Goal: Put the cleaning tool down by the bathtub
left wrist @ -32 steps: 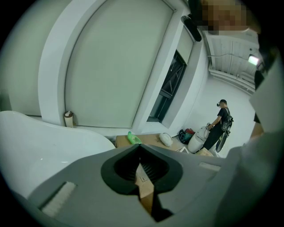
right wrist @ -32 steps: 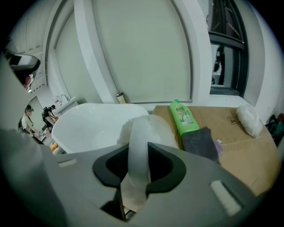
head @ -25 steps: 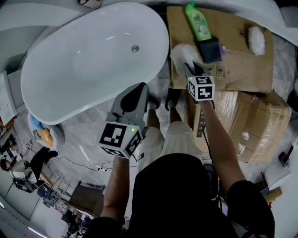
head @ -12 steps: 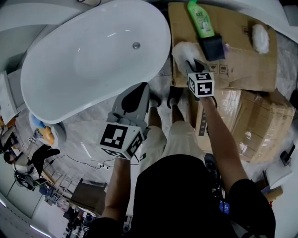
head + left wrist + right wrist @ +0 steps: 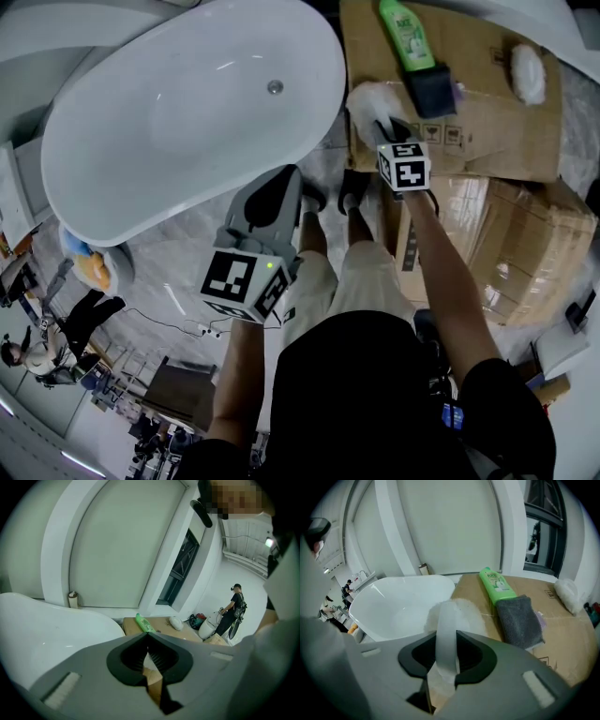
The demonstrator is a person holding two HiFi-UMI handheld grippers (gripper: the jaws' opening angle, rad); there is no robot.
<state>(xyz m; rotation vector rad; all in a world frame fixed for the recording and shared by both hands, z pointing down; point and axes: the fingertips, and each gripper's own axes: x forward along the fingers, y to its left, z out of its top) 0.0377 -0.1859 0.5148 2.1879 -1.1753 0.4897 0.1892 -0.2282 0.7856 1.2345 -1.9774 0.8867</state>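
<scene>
The cleaning tool (image 5: 366, 100) is a white fluffy pad with a white strap. It sits over the near left corner of the cardboard box (image 5: 492, 141), right beside the white bathtub (image 5: 122, 159). My right gripper (image 5: 386, 127) is shut on its strap (image 5: 445, 634), and the fluffy pad (image 5: 464, 612) shows beyond the jaws. My left gripper (image 5: 279, 192) hovers over the floor near the tub's end, shut with nothing in it (image 5: 148, 637).
On the box lie a green bottle (image 5: 405, 36), a grey cloth (image 5: 435, 92) and another white pad (image 5: 528, 73). More cardboard boxes (image 5: 506, 253) stand to the right. A person's legs and shoes (image 5: 328, 202) are between tub and boxes. A person stands far off (image 5: 234, 609).
Almost nothing: the right gripper stays shut on the tool over the box corner, and the head view has shifted slightly. The left gripper holds still.
</scene>
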